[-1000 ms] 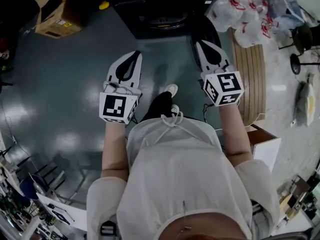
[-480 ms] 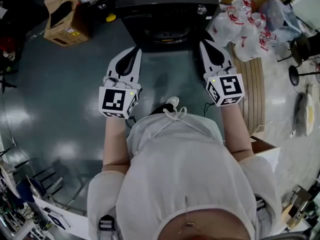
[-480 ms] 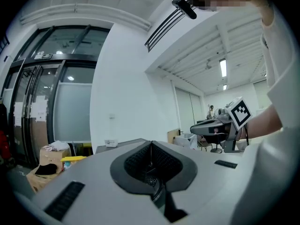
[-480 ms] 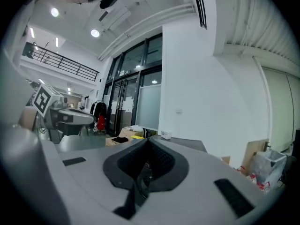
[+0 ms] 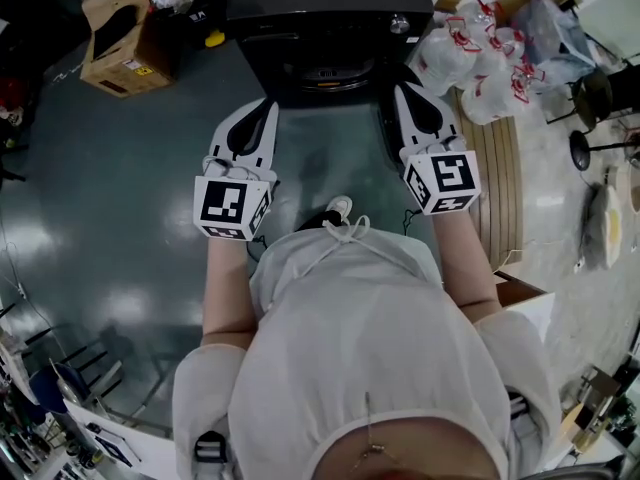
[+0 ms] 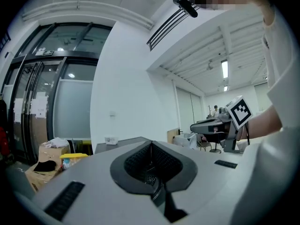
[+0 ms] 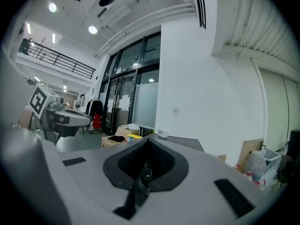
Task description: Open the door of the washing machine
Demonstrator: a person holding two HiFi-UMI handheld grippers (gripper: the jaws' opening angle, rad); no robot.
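Observation:
The black washing machine (image 5: 330, 8) stands at the top middle of the head view, its round door (image 5: 325, 73) facing me and closed. My left gripper (image 5: 268, 101) hangs just short of the machine's front left corner, jaws together and holding nothing. My right gripper (image 5: 400, 86) is at the front right corner, also shut and empty. In the left gripper view the closed left gripper (image 6: 151, 142) points level over the machine's dark top (image 6: 119, 144). In the right gripper view the shut right gripper (image 7: 149, 138) points the same way over that top (image 7: 185, 142).
An open cardboard box (image 5: 120, 43) sits on the floor left of the machine. White plastic bags (image 5: 480, 53) are heaped to its right, beside a wooden slatted board (image 5: 500, 158). A stool (image 5: 590, 98) stands at the far right. My feet (image 5: 338, 208) are on the grey floor.
Both grippers have risen and now sit closer to the machine's front in the head view. Their jaws stay together and empty.

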